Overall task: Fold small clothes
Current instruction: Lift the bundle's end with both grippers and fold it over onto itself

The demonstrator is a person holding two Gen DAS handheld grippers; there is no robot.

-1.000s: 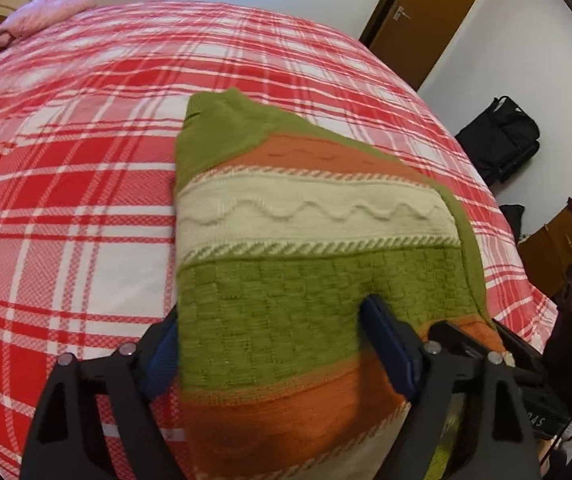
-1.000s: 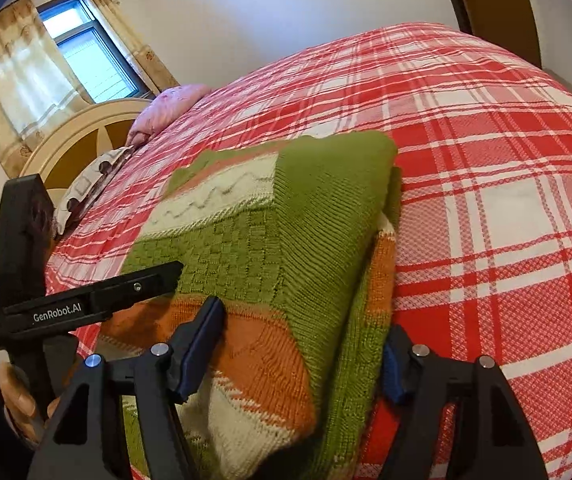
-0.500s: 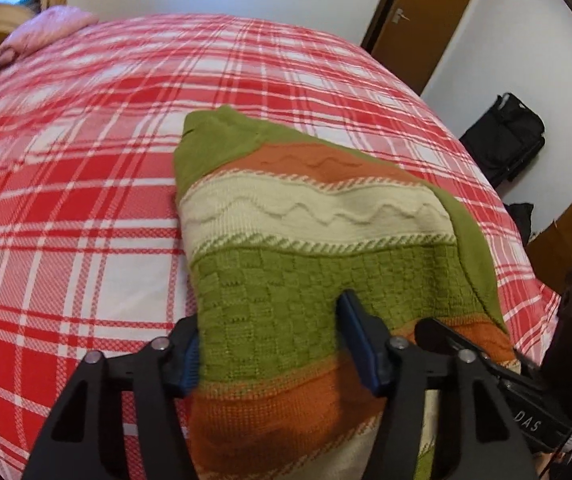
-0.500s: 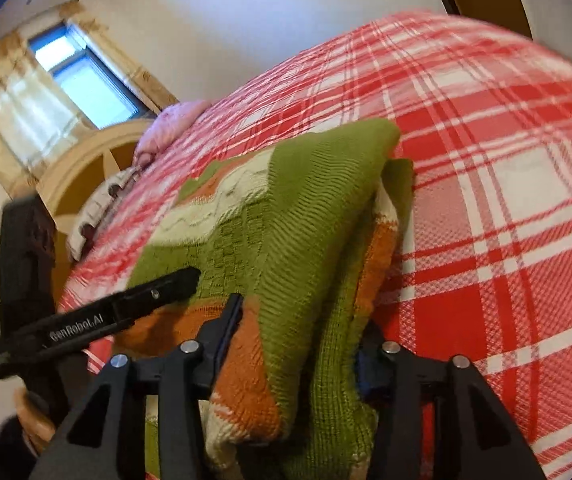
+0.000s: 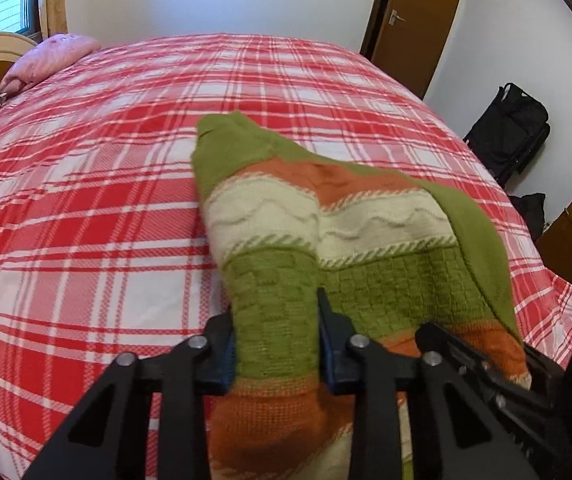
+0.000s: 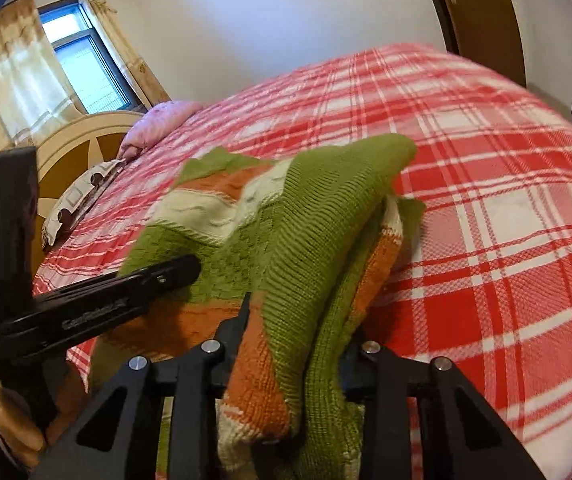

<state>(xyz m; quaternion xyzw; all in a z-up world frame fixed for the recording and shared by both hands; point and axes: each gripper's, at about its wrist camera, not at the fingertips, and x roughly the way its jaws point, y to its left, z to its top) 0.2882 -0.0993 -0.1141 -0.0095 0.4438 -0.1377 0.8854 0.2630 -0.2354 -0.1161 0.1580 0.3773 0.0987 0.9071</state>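
A bed under a red-and-white plaid cover fills both views, and the one garment on it is a knitted sweater banded in green, orange and cream, lying near the bed's near edge. It is already doubled over itself: in the right wrist view several layers are stacked, with a green ribbed flap on top. So the fold looks partly done, I judge; the next fold, bringing the near end up and over, is only starting, and the flattening is still to come. The left gripper has just been closing, and its blue pads now pinch a raised ridge of the green checked band. The right gripper has likewise just been closing and clamps the bunched layers at the near right edge, which lift off the cover. A pink pillow lies at the far end by the headboard. A black bag stands against the wall beside the bed; what it holds cannot be seen, and no basket or box for clothes is in view.
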